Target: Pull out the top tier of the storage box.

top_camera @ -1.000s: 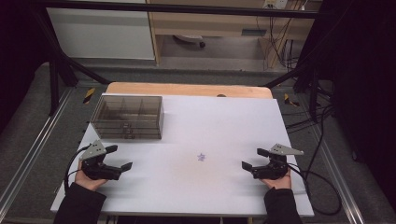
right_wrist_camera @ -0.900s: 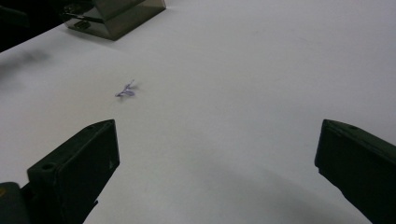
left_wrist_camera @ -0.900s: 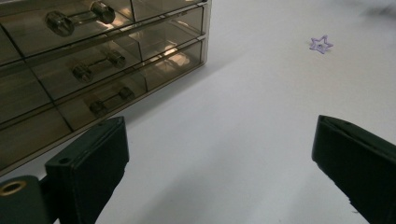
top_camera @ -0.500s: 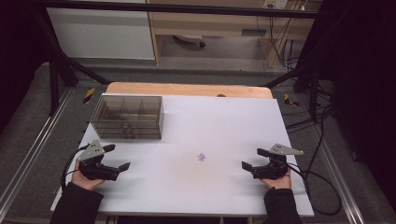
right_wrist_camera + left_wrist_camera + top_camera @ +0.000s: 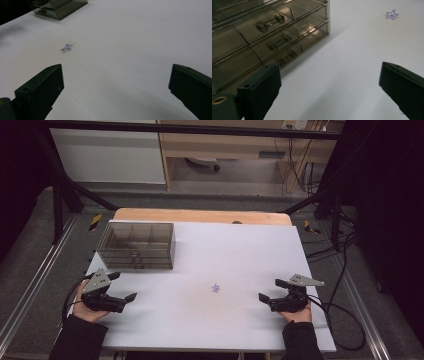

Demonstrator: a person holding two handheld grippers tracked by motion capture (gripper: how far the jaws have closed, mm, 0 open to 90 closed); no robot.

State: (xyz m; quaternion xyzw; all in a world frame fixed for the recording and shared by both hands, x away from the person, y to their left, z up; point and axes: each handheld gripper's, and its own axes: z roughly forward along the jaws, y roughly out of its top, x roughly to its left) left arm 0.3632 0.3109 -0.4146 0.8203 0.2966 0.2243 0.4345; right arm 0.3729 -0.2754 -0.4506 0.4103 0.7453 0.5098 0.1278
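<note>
A small purple star (image 5: 215,288) lies flat near the middle of the white table (image 5: 235,250). A smoky clear drawer unit (image 5: 136,245) with three drawers stands at the back left. My left gripper (image 5: 122,286) rests open near the front left, just in front of the drawer unit. In the left gripper view the gripper (image 5: 329,75) has nothing between its jaws, with the drawer unit (image 5: 269,37) ahead on the left and the star (image 5: 392,15) far off. My right gripper (image 5: 270,290) is open at the front right, and in its own view the gripper (image 5: 116,77) faces the star (image 5: 66,47).
A wooden strip (image 5: 200,215) runs along the table's far edge. Black frame bars and cables (image 5: 340,270) flank the table on the right. A corner of the drawer unit (image 5: 60,7) stands far off in the right gripper view.
My left gripper has shifted slightly to the left. The right gripper has hardly moved, and both stay open.
</note>
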